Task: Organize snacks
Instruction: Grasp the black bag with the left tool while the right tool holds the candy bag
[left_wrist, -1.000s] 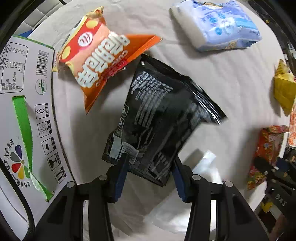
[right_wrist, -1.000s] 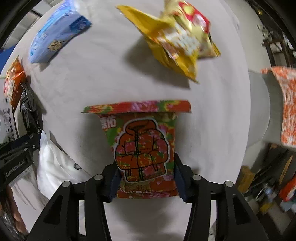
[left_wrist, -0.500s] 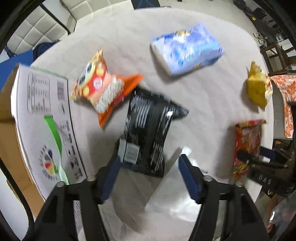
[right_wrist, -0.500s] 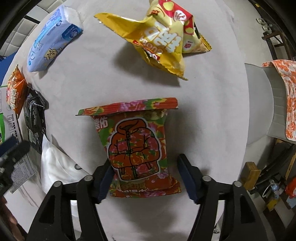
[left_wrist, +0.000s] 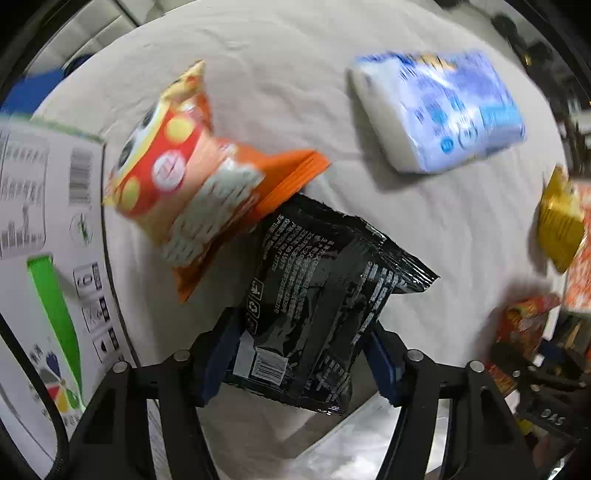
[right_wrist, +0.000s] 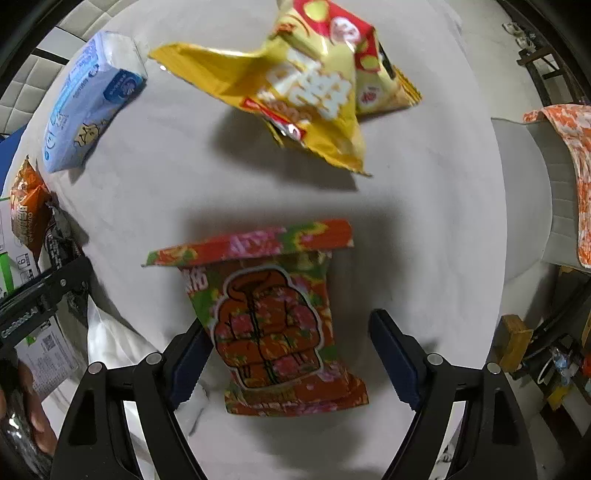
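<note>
In the left wrist view a black snack bag (left_wrist: 321, 306) lies between the fingers of my left gripper (left_wrist: 299, 358), whose blue pads press its two sides. An orange snack bag (left_wrist: 195, 184) lies just beyond it, overlapping its top corner. In the right wrist view a red and green flowered snack bag (right_wrist: 269, 317) lies flat between the fingers of my right gripper (right_wrist: 295, 354), which stands open; the right pad is well clear of the bag. A yellow snack bag (right_wrist: 306, 85) lies farther back.
A white cardboard box (left_wrist: 40, 258) with green print lies at the left. A blue and white pack (left_wrist: 439, 110) sits at the far right of the white-covered table (left_wrist: 461, 236). A white plastic bag (right_wrist: 110, 343) lies between the grippers. A chair with orange cloth (right_wrist: 565, 155) stands at the right.
My left gripper, wide open half a second ago, has moved in and closed on the black bag. My right gripper let go of the flowered bag and opened wider.
</note>
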